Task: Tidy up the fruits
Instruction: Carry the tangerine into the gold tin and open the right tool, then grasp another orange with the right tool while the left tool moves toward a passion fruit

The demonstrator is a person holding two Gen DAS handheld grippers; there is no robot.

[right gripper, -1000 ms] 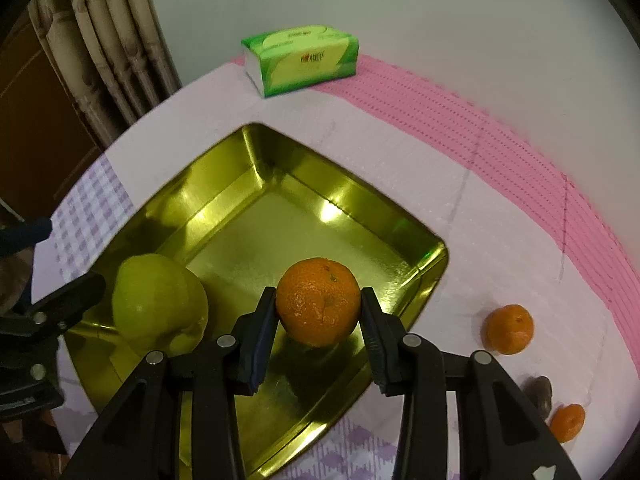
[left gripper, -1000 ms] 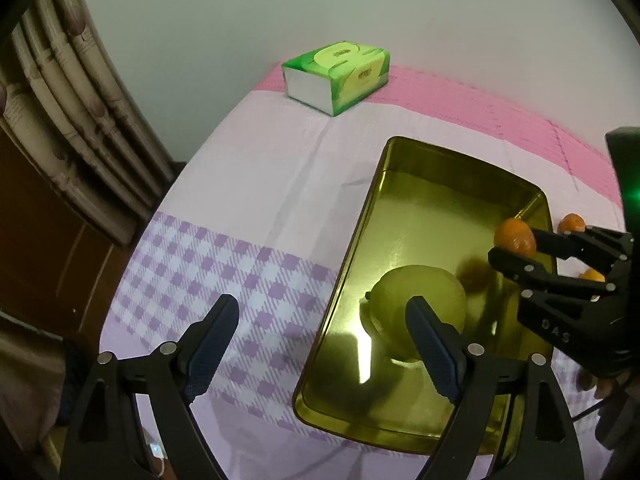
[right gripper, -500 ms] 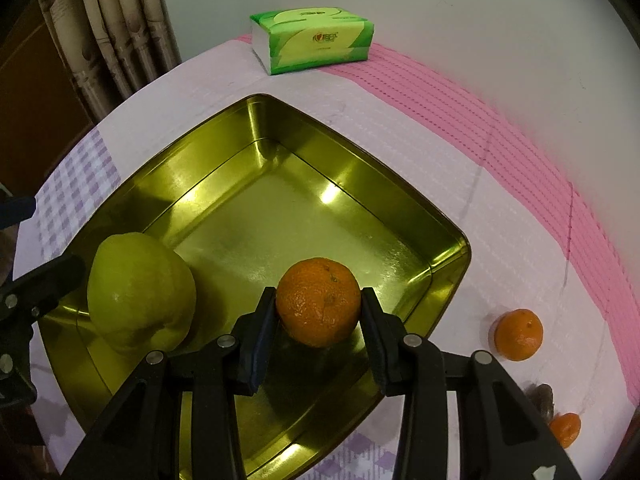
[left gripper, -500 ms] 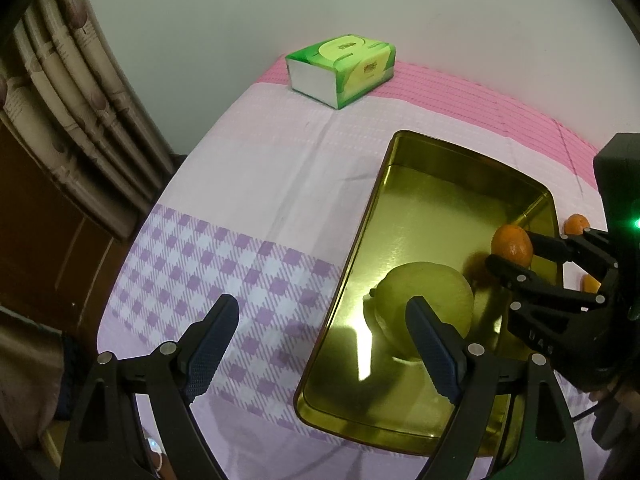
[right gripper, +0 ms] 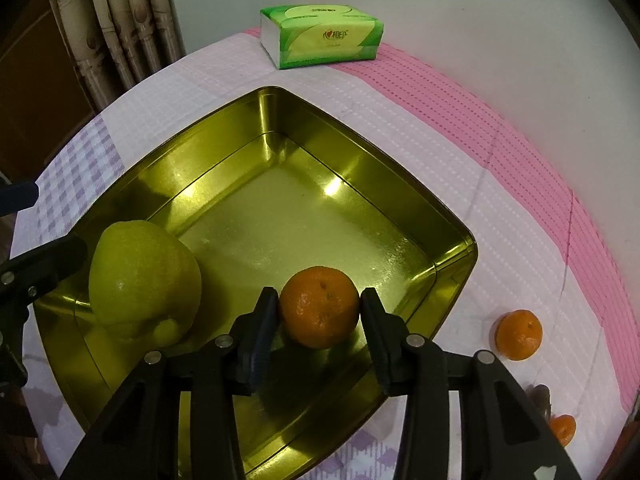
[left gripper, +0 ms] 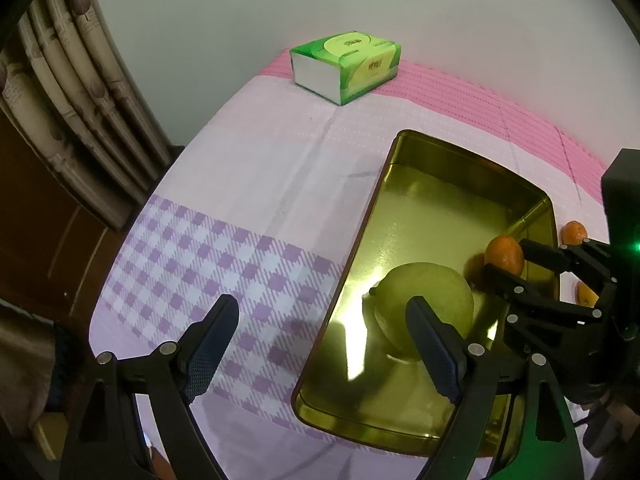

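A gold metal tray lies on the cloth-covered table. A large yellow-green citrus rests in its near left part. A mandarin sits low over the tray floor between the fingers of my right gripper. The jaws are opening and the pads stand just off its sides. In the left wrist view the same mandarin shows at the right gripper beside the citrus. My left gripper hangs open across the tray's left rim, holding nothing.
Two more mandarins and a small dark object lie on the cloth right of the tray. A green tissue pack stands at the far edge by the wall. Curtains and dark wood border the table's left side.
The right gripper came lower into the tray with the mandarin, and its jaws have parted slightly off the fruit. The left gripper has stayed put and open.
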